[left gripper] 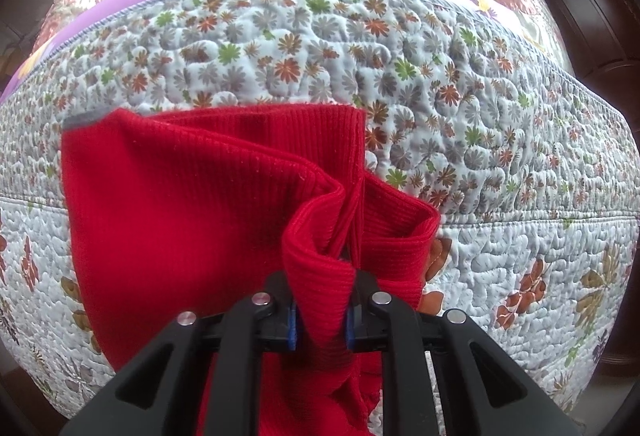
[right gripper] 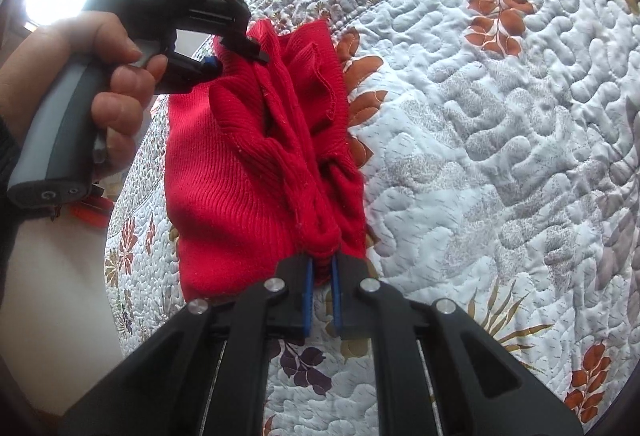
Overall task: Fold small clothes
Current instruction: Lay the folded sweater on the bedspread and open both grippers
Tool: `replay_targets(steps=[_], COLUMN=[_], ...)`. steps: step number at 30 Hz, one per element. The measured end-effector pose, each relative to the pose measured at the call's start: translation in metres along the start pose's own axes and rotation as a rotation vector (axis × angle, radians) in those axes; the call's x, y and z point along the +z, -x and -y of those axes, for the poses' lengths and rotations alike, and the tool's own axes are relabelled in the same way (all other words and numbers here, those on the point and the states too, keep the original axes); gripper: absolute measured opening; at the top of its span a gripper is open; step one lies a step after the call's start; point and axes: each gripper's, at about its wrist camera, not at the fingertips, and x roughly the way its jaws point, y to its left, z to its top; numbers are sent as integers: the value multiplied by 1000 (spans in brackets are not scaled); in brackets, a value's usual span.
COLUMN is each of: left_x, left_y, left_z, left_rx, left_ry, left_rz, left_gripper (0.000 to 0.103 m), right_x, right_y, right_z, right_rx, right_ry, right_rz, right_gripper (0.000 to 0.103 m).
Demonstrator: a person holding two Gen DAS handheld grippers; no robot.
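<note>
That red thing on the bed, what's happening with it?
A person is folding a small red knitted garment over a flowery quilt, using two hand-held grabbers. The left claw is shut on one bunched edge of it, and the right claw is shut on another edge. The person's hand squeezes the left grabber's handle. The garment is crumpled and stretched between the two claws, not yet neatly folded.

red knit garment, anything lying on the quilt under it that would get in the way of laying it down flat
Nothing visible does. Both the left gripper and right gripper are shut on the red knit garment, and the quilt beside it looks bare.
</note>
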Motion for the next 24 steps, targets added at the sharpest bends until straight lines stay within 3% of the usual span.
replay_targets(steps=[2, 4, 6, 7, 11, 13, 15, 17, 21, 24], left_x=[3, 4, 6, 6, -2, -15, -31, -57, -110, -138], left_y=[7, 22, 42, 52, 92, 106, 114, 109, 82, 65], left_z=[5, 9, 7, 6, -7, -15, -24, -31, -36, -37], left_rx=[-13, -28, -55, -72, -160, -219, -261, -292, -337, -385], left_ry=[-21, -60, -94, -104, -145, -176, -207, -234, -295, -328], left_rz=[30, 77, 142, 166, 237, 257, 261, 236, 157, 113], left_gripper=[34, 52, 59, 60, 66, 67, 67, 67, 66, 66], right_x=[-1, -1, -1, -2, 4, 19, 46, 78, 137, 162], right_y=[-5, -10, -16, -18, -4, 17, 29, 27, -17, -50], right_z=[6, 14, 24, 31, 48, 51, 49, 43, 27, 20], right_rx=[18, 42, 50, 57, 109, 160, 220, 291, 410, 411], right_ry=[-22, -52, -76, -90, -109, -116, -127, -131, -149, -155], right_rz=[-16, -35, -63, -72, -113, -84, -52, -42, -110, -151], right_gripper=[6, 9, 26, 30, 32, 33, 33, 40, 42, 42])
